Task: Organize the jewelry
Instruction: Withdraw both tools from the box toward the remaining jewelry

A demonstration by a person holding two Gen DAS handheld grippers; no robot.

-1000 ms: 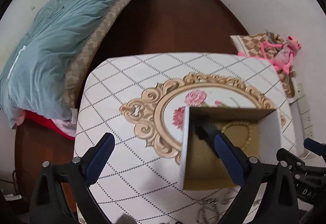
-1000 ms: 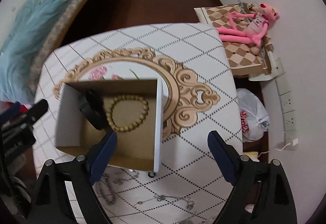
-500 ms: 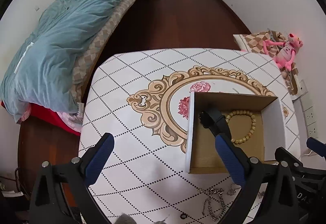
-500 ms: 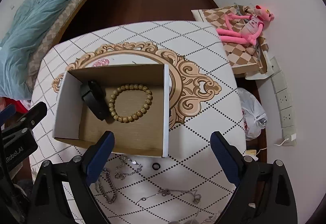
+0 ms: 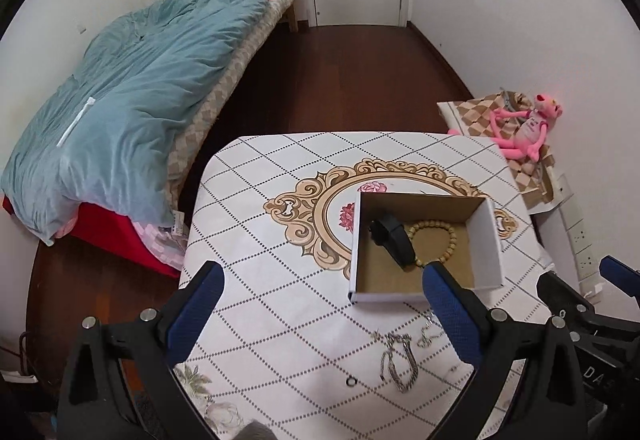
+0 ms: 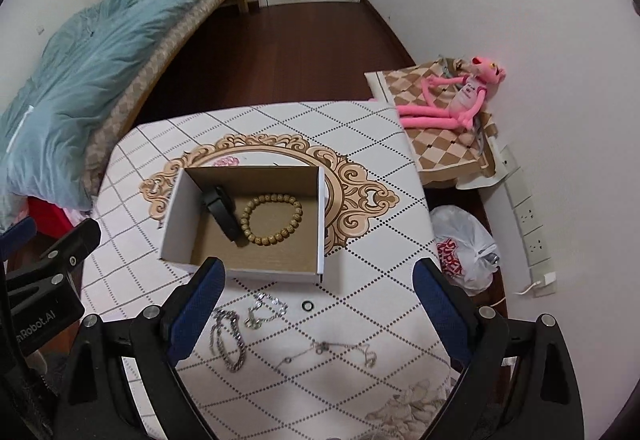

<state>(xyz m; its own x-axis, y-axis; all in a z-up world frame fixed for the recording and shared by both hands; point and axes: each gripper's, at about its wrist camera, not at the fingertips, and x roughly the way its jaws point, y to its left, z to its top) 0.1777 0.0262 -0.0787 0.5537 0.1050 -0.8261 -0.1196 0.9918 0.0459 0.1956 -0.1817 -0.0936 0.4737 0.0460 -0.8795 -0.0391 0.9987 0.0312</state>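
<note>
An open cardboard box (image 6: 320, 224) (image 5: 490, 240) stands on the patterned table. Inside lie a wooden bead bracelet (image 6: 271, 217) (image 5: 436, 240) and a black band (image 6: 220, 211) (image 5: 392, 240). In front of the box lie a silver chain bracelet (image 6: 228, 340) (image 5: 398, 364), a smaller silver chain (image 6: 266, 310), a thin necklace (image 6: 332, 350) and a small dark ring (image 6: 307, 306) (image 5: 352, 382). My left gripper (image 5: 320, 308) is open and empty, above the table left of the box. My right gripper (image 6: 316, 300) is open and empty, above the loose jewelry.
A bed with a blue duvet (image 5: 132, 99) is to the left. A pink plush toy (image 6: 452, 95) lies on a checkered cushion at the right. A plastic bag (image 6: 464, 252) sits on the floor beside the table. Wall sockets (image 6: 528, 215) are at the right.
Both grippers have risen and pulled back from the box. The loose chains and ring in front of the box have come into fuller view. Both stay open.
</note>
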